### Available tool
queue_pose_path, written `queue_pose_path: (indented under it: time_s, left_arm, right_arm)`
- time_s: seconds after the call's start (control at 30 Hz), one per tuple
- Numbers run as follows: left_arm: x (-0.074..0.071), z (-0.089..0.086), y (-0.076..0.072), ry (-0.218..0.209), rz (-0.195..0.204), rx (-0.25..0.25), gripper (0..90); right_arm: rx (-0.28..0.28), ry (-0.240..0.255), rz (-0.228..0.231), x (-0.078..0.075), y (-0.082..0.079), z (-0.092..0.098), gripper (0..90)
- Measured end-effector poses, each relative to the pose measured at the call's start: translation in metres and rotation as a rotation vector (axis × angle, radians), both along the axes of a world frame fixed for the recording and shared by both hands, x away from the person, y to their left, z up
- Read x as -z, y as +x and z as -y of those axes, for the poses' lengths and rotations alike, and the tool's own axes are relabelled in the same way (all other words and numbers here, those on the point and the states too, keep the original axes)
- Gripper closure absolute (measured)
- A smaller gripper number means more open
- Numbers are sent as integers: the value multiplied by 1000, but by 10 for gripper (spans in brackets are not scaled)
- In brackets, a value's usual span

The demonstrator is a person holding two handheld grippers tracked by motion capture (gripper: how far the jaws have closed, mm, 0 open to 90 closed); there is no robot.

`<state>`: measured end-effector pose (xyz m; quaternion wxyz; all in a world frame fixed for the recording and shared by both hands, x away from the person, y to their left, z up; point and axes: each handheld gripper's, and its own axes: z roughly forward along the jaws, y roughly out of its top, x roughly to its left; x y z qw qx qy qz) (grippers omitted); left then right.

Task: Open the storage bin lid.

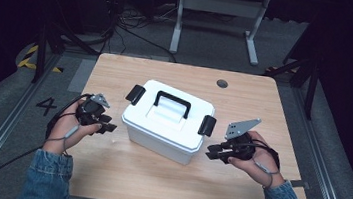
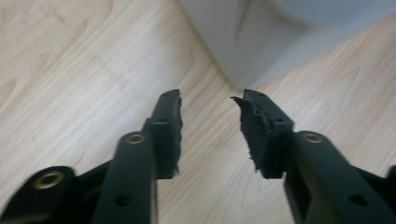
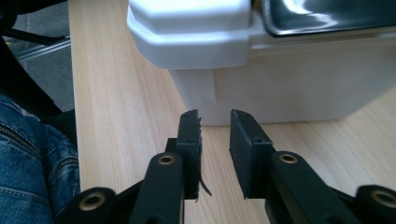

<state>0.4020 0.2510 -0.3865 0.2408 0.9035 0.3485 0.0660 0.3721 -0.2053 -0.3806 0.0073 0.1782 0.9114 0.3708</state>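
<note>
Box [image 1: 168, 121], white with a black handle [image 1: 173, 102] and two black latches, sits mid-table, lid on and seemingly latched; nothing looks begun. Left gripper [image 1: 102, 124] and right gripper [image 1: 216, 151] flank it, jaws spread, empty. Bare table [image 1: 155, 182] lies all round, edges well apart.

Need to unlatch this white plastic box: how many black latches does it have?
2. One black latch sits at the white plastic box's left end, the other black latch at its right end. Sides facing away may hide more.
</note>
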Motion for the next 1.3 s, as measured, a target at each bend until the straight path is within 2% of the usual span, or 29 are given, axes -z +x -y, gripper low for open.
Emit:
queue_pose_path:
  time_s: [0.1,0.17,0.33,0.43,0.6,0.7,0.8,0.93,1.07,1.3]
  left_arm:
    - [1,-3,-3,-3,6,-22,538]
    - [1,-7,-6,-10,-10,-44,516]
    - [0,-14,-9,-24,-6,-107,465]
    - [0,-16,-12,-19,-10,-121,441]
    - [0,-18,-15,-22,-6,-140,424]
    - [4,-20,-17,-18,-26,-143,397]
    - [7,-21,-19,-7,-28,-152,383]
    - [7,-24,-20,-5,-22,-156,375]
    - [11,-27,-19,-5,-42,-165,358]
    - [13,-29,-18,-8,-44,-163,349]
  right_arm:
    - [14,2,-4,-8,-2,4,718]
    - [22,3,11,-18,-4,7,709]
    - [46,19,49,-46,-5,6,673]
    - [72,38,74,-63,-1,2,667]
    - [106,57,96,-81,10,-9,641]
    - [147,49,94,-85,23,-17,621]
    - [165,41,99,-88,38,-27,602]
    - [152,52,82,-91,53,-41,576]
    - [147,18,75,-92,67,-57,565]
    - [131,-12,46,-93,86,-82,559]
